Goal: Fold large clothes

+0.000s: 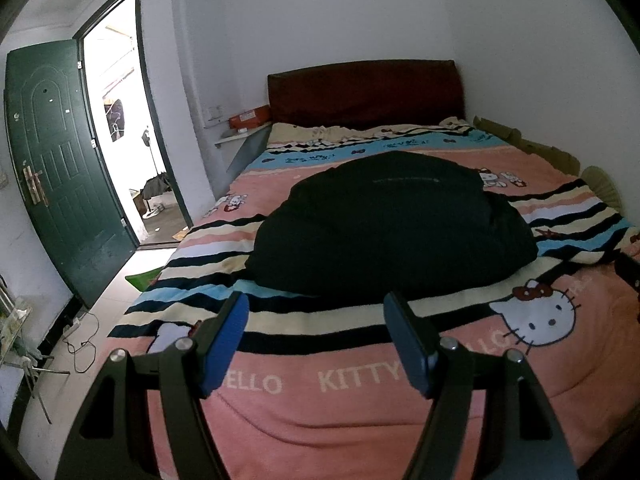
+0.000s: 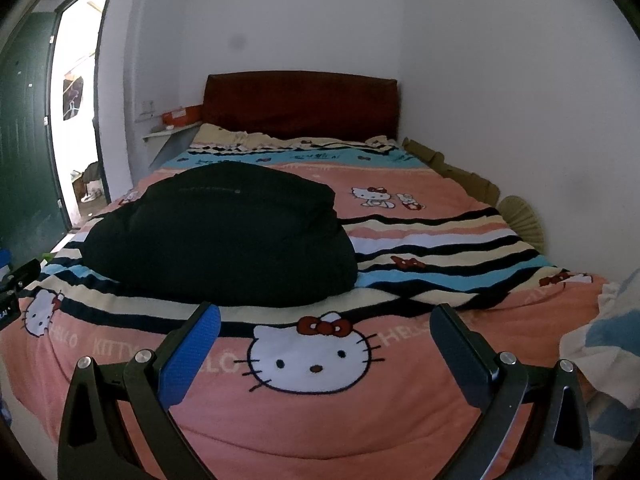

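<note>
A bulky black garment [image 1: 394, 224] lies folded into a thick bundle on the pink Hello Kitty bedspread [image 1: 360, 412], about mid-bed. It also shows in the right wrist view [image 2: 224, 236], left of centre. My left gripper [image 1: 316, 312] is open and empty, hovering over the foot of the bed just short of the bundle's near edge. My right gripper [image 2: 326, 322] is open and empty, over the bedspread [image 2: 440, 216], in front of and to the right of the bundle. Part of the left gripper [image 2: 14, 284] shows at the left edge of the right wrist view.
A dark red headboard [image 1: 364, 92] stands against the far wall. An open green door [image 1: 60, 168] and doorway are on the left, with a cable [image 1: 82, 344] on the floor. A pale cloth [image 2: 604, 340] lies at the bed's right edge. A fan [image 2: 524, 216] rests by the right wall.
</note>
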